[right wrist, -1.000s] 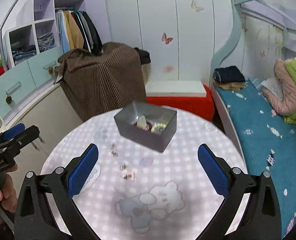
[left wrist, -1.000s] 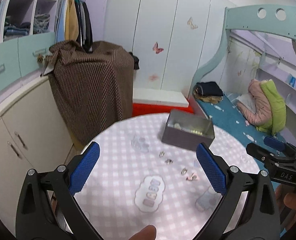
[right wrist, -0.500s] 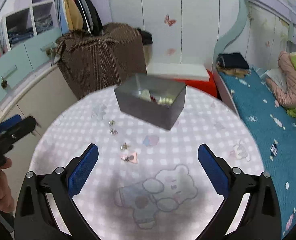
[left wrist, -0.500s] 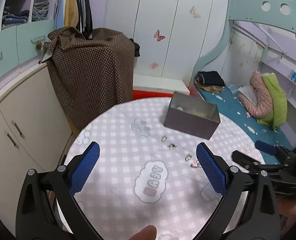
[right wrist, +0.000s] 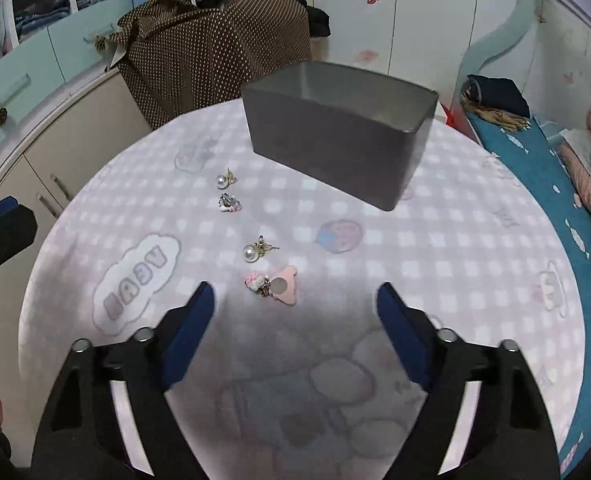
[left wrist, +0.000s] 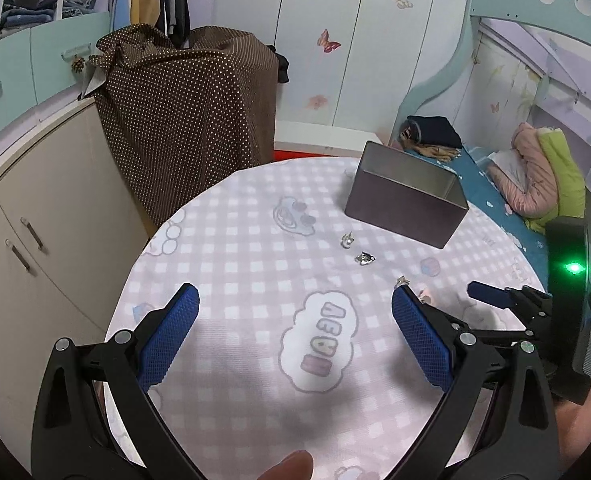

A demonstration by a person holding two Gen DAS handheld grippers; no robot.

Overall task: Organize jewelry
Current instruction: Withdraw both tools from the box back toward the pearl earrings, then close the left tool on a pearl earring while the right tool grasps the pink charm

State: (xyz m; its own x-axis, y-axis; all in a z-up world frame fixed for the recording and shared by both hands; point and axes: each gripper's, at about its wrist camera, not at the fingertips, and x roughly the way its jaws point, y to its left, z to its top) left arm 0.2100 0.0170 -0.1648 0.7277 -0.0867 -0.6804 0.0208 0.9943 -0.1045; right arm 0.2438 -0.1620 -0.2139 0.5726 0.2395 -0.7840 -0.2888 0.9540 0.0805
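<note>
Several small earrings lie in a row on the round table's pink checked cloth [right wrist: 435, 248]: a pearl stud [right wrist: 222, 179], a silver-pink one [right wrist: 228, 202], a second pearl stud [right wrist: 253, 251] and a pink charm piece [right wrist: 273, 287]. Behind them stands a grey metal box [right wrist: 335, 148]. My right gripper [right wrist: 295, 300] hovers just short of the pink piece, its jaws closing with nothing between them. My left gripper [left wrist: 293, 304] is open over the cloth's left half, empty. In the left wrist view the earrings [left wrist: 365, 258] and box [left wrist: 405, 208] lie ahead to the right, with the right gripper's tip [left wrist: 491, 294] beside them.
A brown dotted cloth [left wrist: 187, 120] covers something behind the table. Cream cabinets [left wrist: 35, 216] run along the left, a bed with a blue sheet [right wrist: 555, 168] lies to the right. A red and white box [left wrist: 319, 140] sits on the floor beyond the table.
Both grippers have sunk toward the table and tilted further down. The right one came close to the earrings and its jaws have narrowed.
</note>
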